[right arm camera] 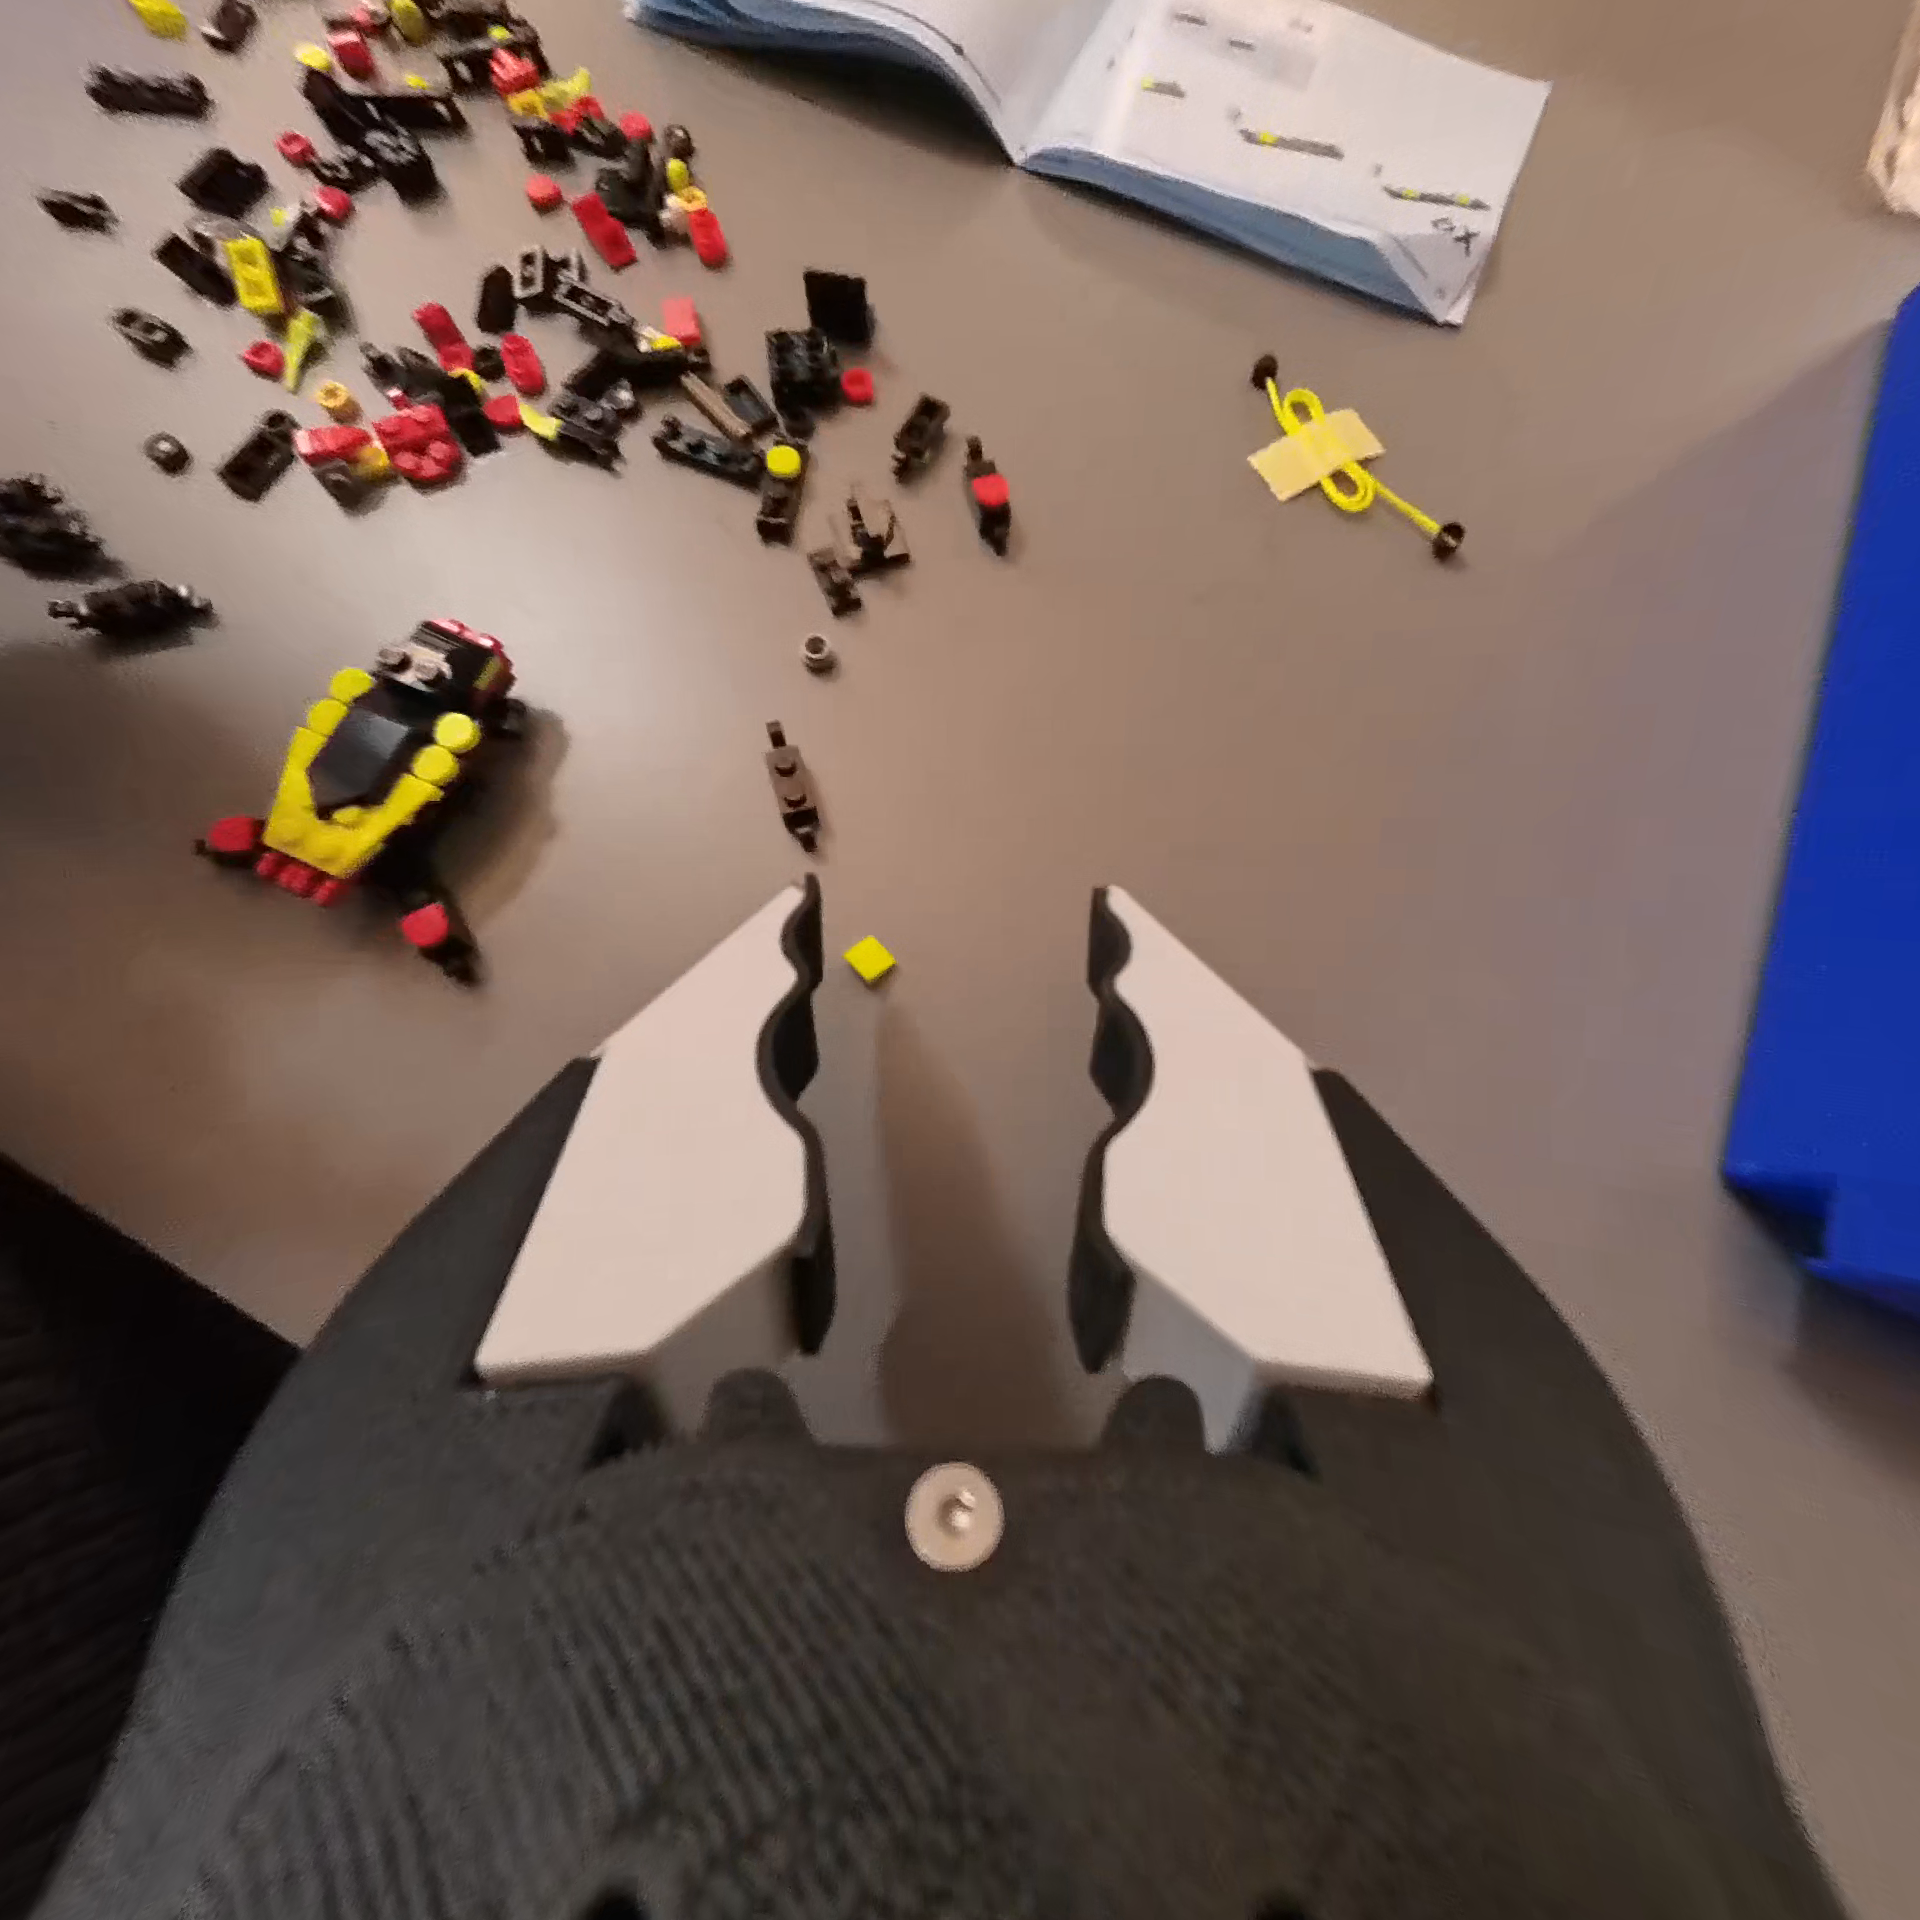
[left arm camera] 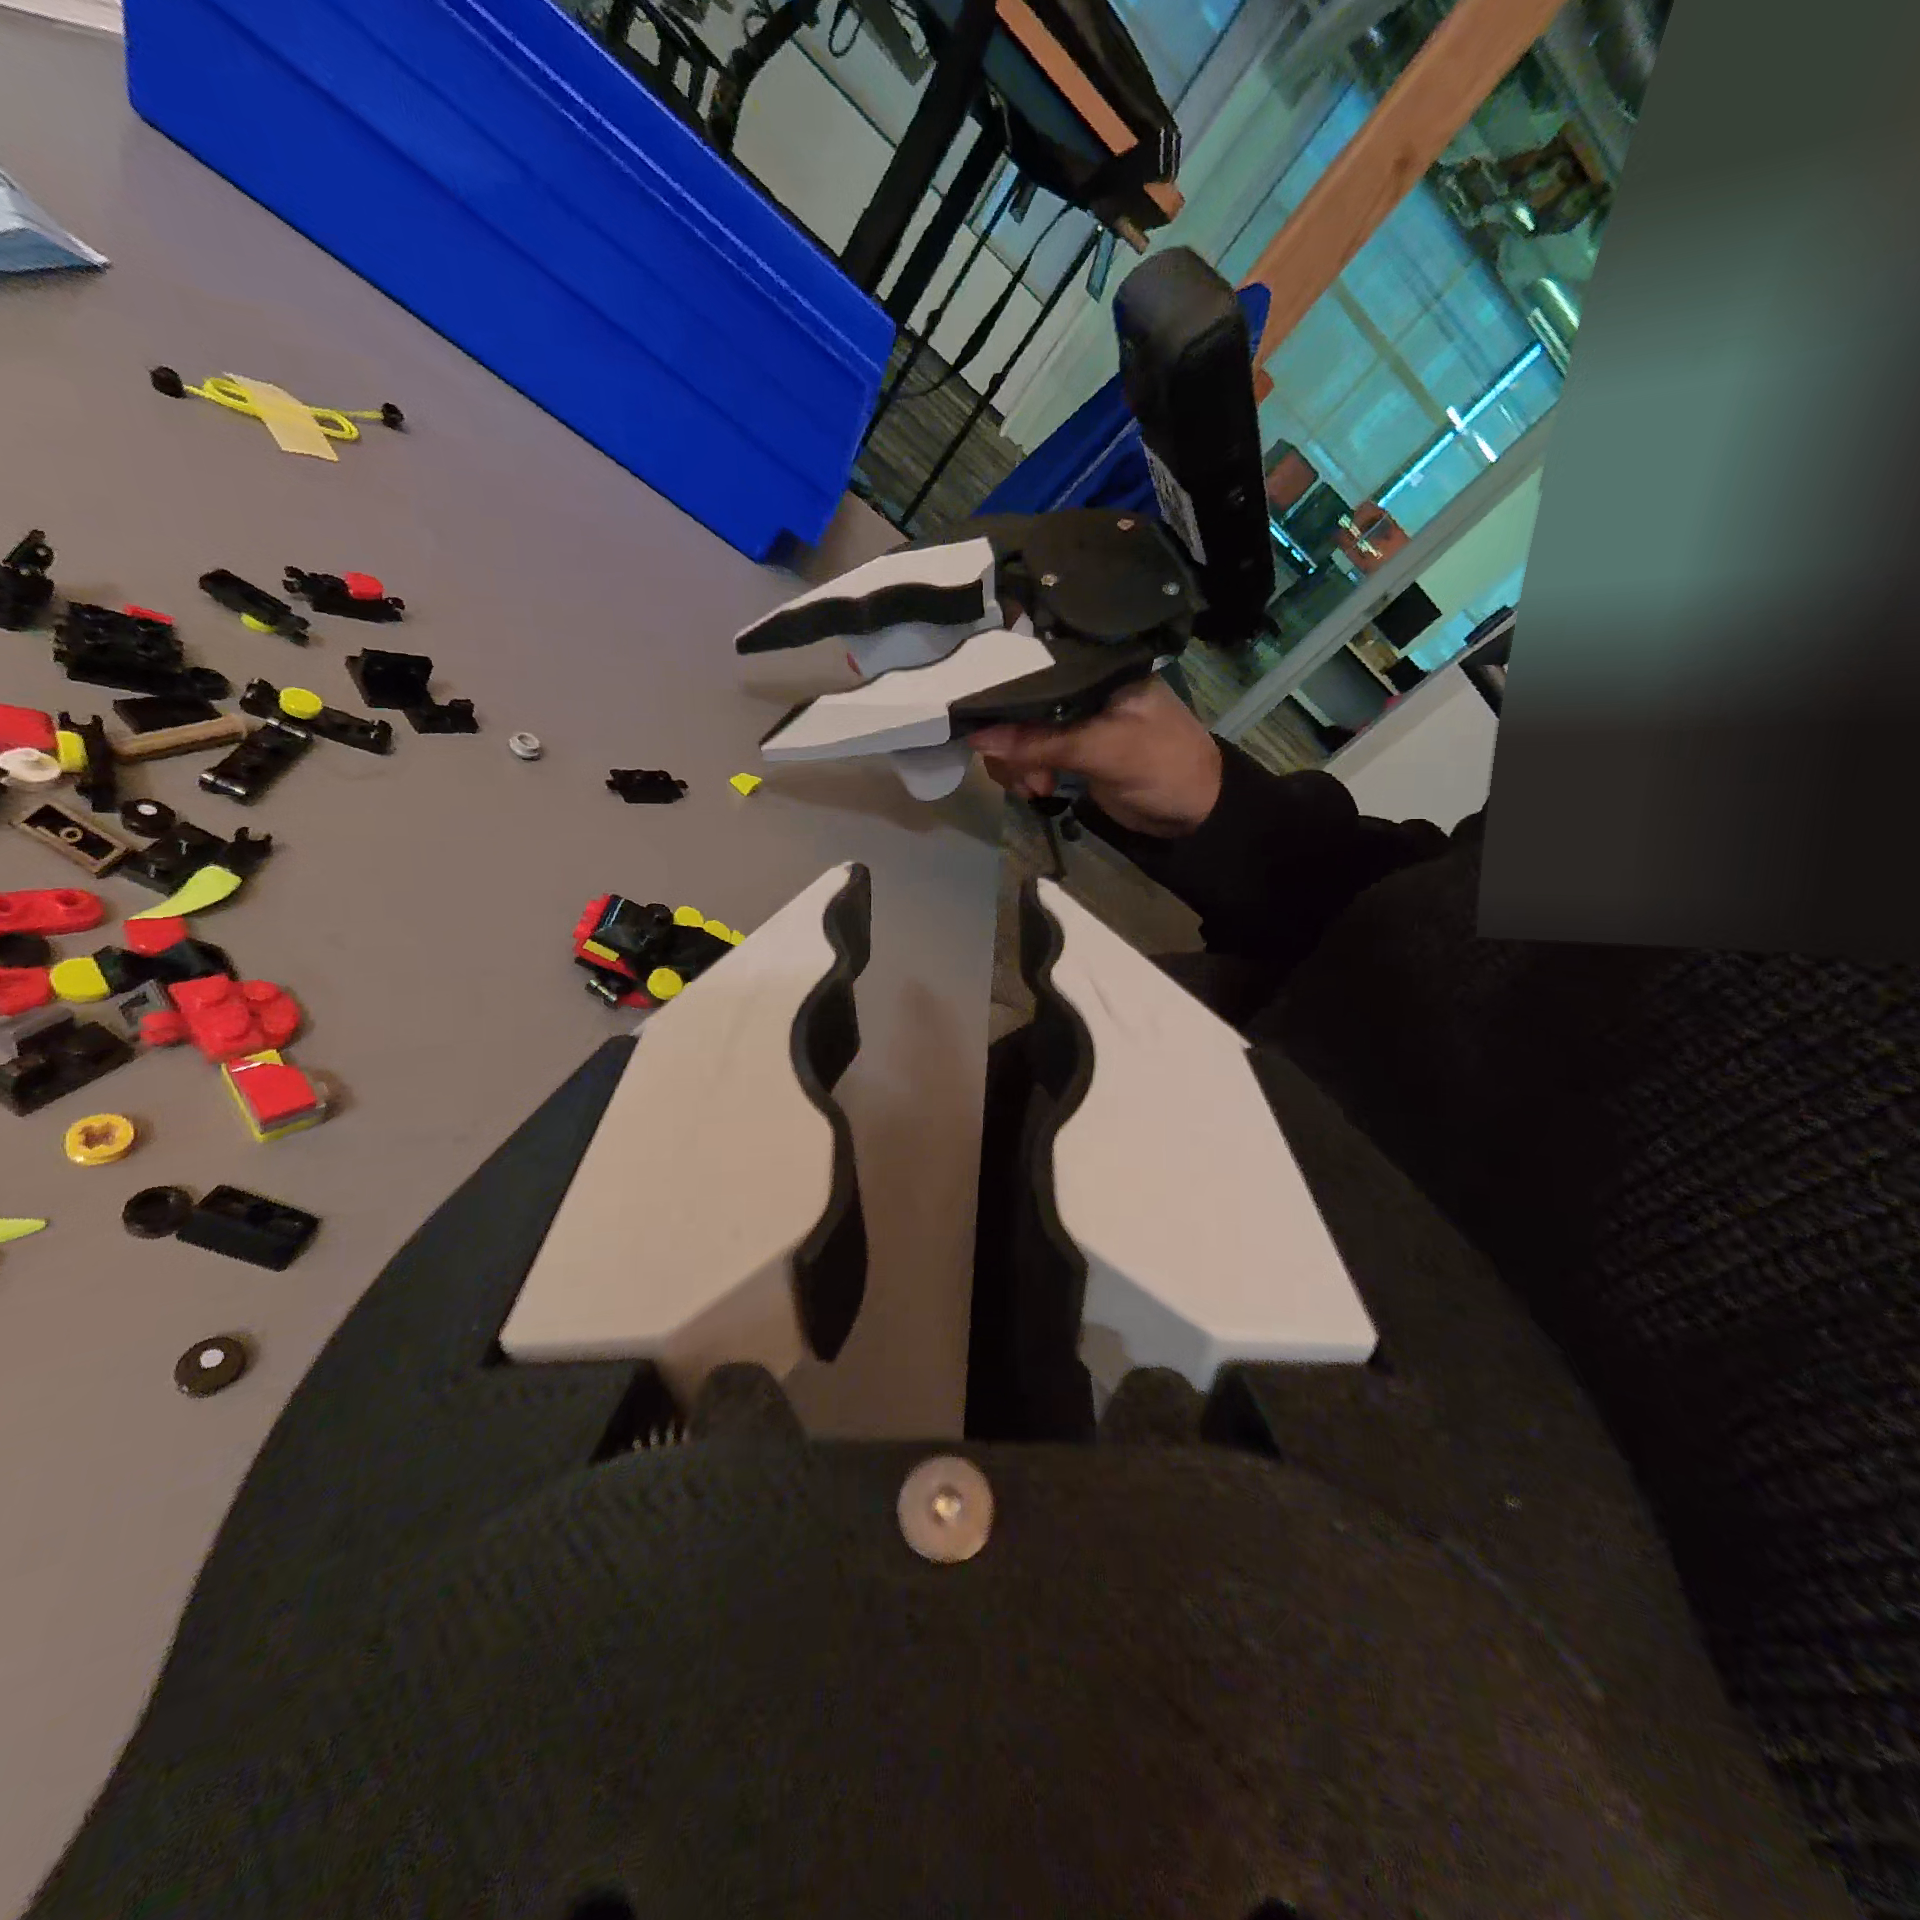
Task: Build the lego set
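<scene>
Your right gripper (right arm camera: 951,914) hangs with jaws spread and empty over the grey table (right arm camera: 1351,831), a small yellow tile (right arm camera: 869,958) lying between them, just beside the left pad (right arm camera: 800,966). It looks light, stiff, slick: pinch its side edges. Your left gripper (left arm camera: 940,894) is parted, empty; the small brick car (right arm camera: 364,769) sits at ten o'clock.

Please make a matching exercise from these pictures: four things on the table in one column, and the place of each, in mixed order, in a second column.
1. small yellow tile
2. open booklet
3. blue bin
4. small built vehicle

A. far edge of the table
B. between the open fingers of the right gripper
C. left of the right gripper
D. right edge of the view

Pairs: 1-B, 2-A, 3-D, 4-C
</scene>
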Available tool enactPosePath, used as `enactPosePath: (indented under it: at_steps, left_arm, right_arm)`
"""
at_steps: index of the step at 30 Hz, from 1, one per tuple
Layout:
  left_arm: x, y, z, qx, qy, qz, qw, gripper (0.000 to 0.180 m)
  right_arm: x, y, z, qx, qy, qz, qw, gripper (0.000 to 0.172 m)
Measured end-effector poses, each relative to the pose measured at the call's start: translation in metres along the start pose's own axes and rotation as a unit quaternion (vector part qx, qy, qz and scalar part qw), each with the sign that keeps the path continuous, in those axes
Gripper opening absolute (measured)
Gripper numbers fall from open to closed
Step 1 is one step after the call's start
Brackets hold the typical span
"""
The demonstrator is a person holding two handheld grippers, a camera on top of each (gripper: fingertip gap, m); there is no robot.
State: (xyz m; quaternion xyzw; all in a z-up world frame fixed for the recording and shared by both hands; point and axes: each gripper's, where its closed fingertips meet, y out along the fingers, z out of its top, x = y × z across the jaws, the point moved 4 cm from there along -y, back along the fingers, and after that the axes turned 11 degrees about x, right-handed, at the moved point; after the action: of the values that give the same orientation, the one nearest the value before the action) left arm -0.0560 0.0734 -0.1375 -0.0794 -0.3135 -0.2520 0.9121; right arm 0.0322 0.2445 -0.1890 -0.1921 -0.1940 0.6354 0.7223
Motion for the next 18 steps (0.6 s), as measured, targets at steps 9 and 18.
enactPosePath:
  at_steps: [9,18]
  left_arm:
    - [-0.002,0.000,0.000,0.003,-0.012,-0.004,1.000,0.026]
    - [-0.004,0.000,-0.001,0.002,-0.016,-0.003,1.000,0.026]
  right_arm:
    - [-0.017,0.000,0.006,0.028,0.041,0.096,0.994,0.039]
    - [-0.021,-0.001,0.007,0.035,0.043,0.108,0.993,0.028]
